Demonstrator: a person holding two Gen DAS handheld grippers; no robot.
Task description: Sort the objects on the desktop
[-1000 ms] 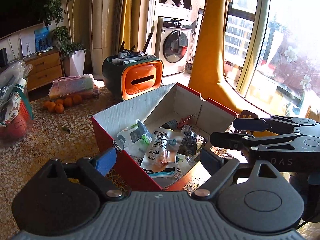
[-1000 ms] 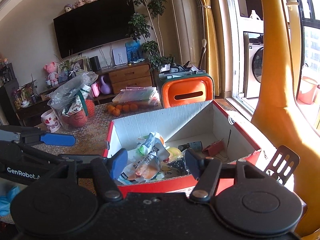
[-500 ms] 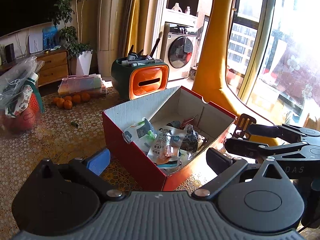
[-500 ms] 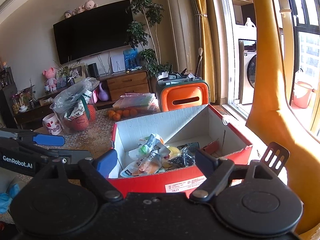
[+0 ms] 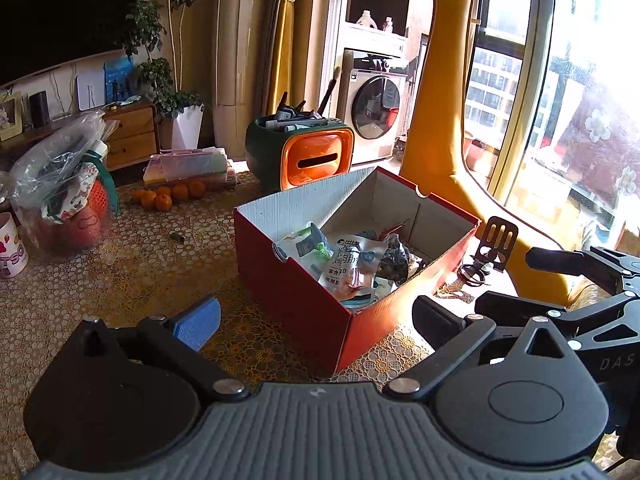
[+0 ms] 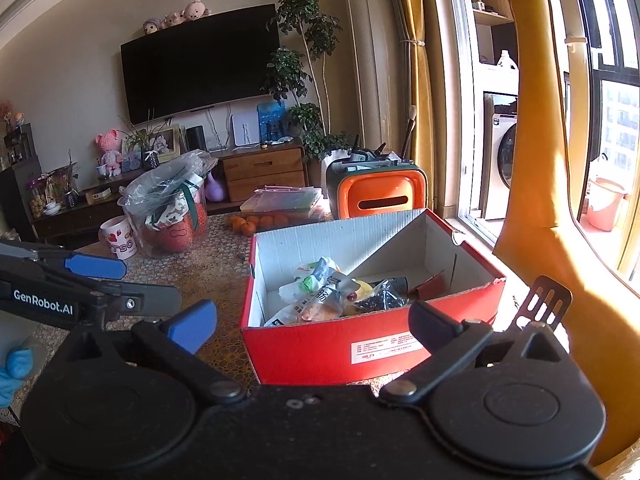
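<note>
On the patterned table [image 5: 120, 264], the red box [image 5: 304, 296] sits ahead of both empty, spread tools.

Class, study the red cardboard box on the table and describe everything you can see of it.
The red box is lidless corrugated cardboard, red outside and pale inside, with a white label on its near wall. It sits flat on the patterned table. Snack packets and dark wrapped items lie heaped at one end; the other end is nearly bare. A black slotted spatula lies beside it. Neither claw touches it.
</note>
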